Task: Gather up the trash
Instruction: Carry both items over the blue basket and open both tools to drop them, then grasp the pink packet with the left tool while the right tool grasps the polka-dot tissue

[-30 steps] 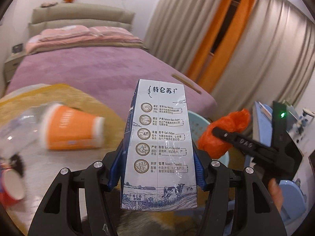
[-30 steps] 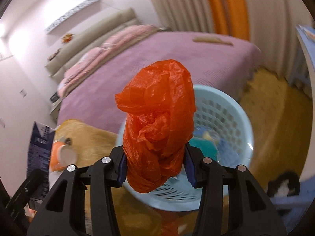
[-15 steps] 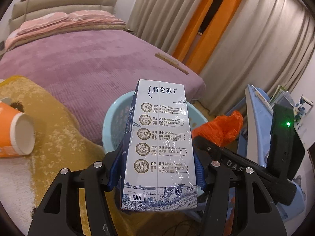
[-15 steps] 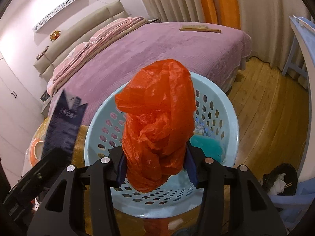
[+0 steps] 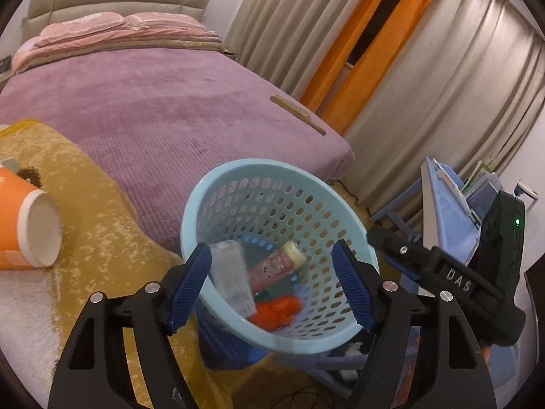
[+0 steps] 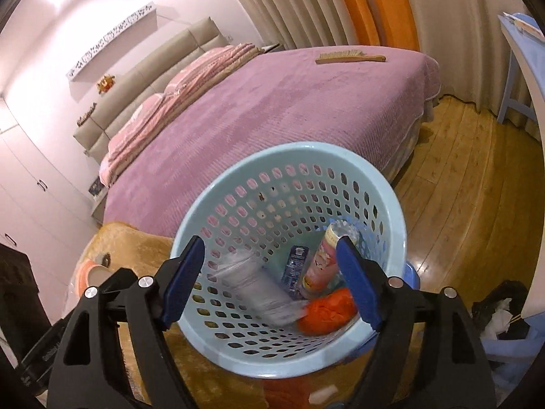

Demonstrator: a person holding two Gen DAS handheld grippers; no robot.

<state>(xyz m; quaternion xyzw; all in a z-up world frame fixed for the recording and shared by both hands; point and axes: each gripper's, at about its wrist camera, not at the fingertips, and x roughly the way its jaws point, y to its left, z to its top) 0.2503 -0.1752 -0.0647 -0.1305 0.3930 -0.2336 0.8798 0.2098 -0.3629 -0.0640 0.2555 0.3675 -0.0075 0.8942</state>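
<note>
Both spread wide and empty, left gripper (image 5: 272,284) and right gripper (image 6: 272,283), above light-blue basket (image 6: 391,197) holding orange bag (image 6: 327,310) and a blurred, possibly milk, carton (image 6: 259,286).

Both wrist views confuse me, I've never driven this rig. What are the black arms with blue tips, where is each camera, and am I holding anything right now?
The black arms are handheld two-finger grippers, one in each of a person's hands; the blue tips are their rubber pads. Each picture comes from a fisheye camera mounted on one gripper, looking forward along its fingers.

In the left wrist view, the left gripper is open and empty, above the light blue basket. The black body at right is the right gripper's side.

In the right wrist view, the right gripper is also open and empty over the same basket.

Inside lie an orange plastic bag, a blurred white carton, a pink can and a small blue pack.

An orange paper cup lies on its side on the yellow rug, beside the purple bed.
</note>
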